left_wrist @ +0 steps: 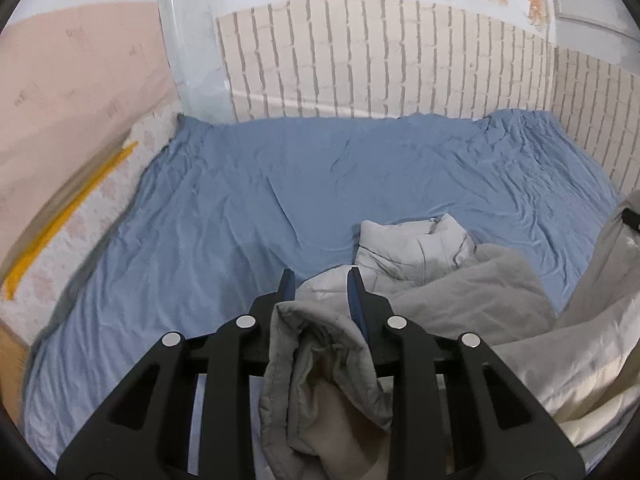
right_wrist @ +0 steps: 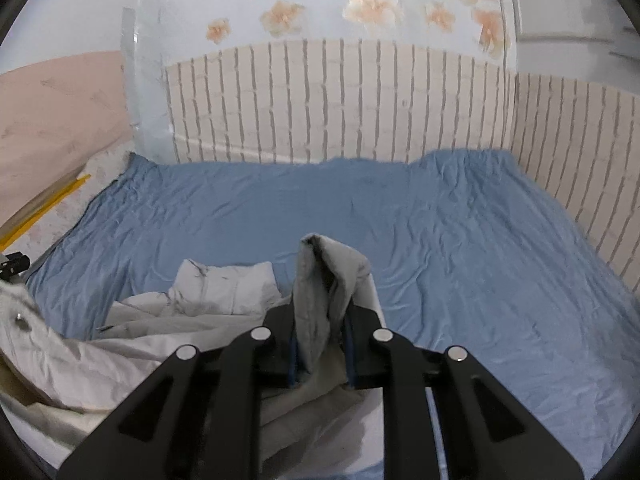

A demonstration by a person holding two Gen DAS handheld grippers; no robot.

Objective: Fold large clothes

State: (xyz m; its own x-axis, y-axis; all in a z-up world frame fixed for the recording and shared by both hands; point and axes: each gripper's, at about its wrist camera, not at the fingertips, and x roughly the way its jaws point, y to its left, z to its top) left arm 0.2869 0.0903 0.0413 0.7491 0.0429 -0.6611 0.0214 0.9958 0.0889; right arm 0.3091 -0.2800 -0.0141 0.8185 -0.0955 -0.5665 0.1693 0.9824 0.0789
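Observation:
A large pale grey padded garment (left_wrist: 424, 252) lies bunched on a blue bed sheet (left_wrist: 248, 184). In the left wrist view my left gripper (left_wrist: 320, 276) is shut on a thick fold of this garment, which bulges back between the black fingers. The rest of the cloth trails off to the right. In the right wrist view my right gripper (right_wrist: 322, 320) is shut on another fold of the grey garment (right_wrist: 224, 284), which sticks up past the blue pads. The loose cloth hangs to the left, above the sheet (right_wrist: 460, 240). The other gripper's black tip (right_wrist: 14, 264) shows at the left edge.
The blue sheet covers a wide bed that reaches a brick-pattern wall panel (left_wrist: 380, 60) at the back and right. A floral mattress edge with a yellow strip (left_wrist: 68, 216) runs along the left. A pink board (left_wrist: 72, 80) leans behind it.

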